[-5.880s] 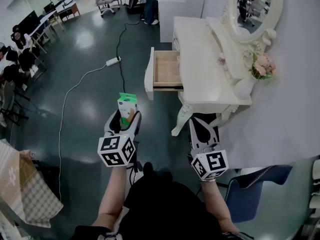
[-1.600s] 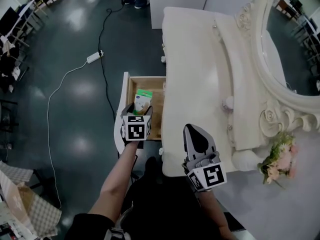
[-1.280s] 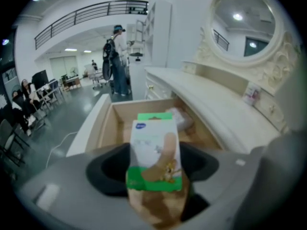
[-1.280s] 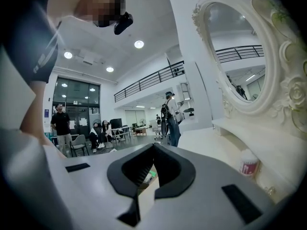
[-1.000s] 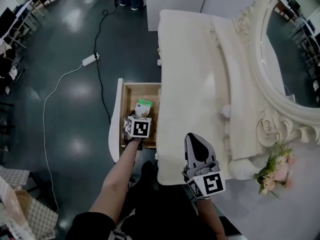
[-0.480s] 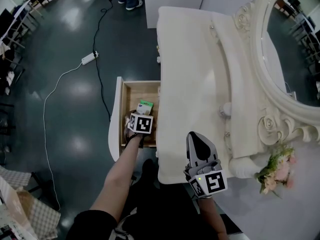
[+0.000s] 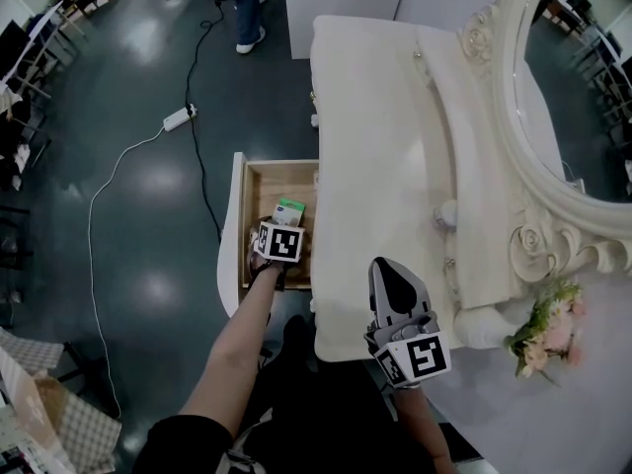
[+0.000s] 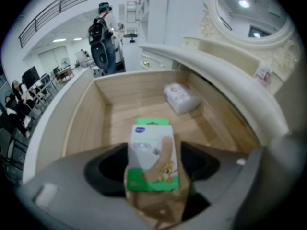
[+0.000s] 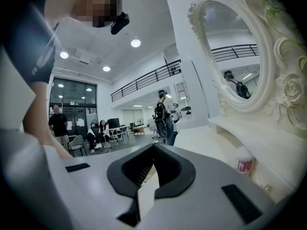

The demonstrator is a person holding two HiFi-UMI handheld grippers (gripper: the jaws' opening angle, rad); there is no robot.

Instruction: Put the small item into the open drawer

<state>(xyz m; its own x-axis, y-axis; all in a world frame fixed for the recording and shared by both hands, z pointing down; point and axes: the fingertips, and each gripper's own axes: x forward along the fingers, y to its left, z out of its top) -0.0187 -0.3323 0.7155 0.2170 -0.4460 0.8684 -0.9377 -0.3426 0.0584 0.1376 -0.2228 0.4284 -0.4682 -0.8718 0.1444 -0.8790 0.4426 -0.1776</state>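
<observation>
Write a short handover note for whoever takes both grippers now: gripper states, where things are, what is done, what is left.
Left gripper: down in the open wooden drawer, jaws opening, small green-and-white cardboard box between them, pads apart from it.
Right gripper: shut, empty, above the cream dressing table, near its front edge.
Done: box is inside the drawer, near its front; a white soft packet lies at the back.
Left: finish the release, lift the left gripper clear.

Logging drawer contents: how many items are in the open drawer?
2. A green-and-white box between the opening jaws of the left tool, at the front of the drawer; a white wrapped pack at the back right. The tool may hide more.
</observation>
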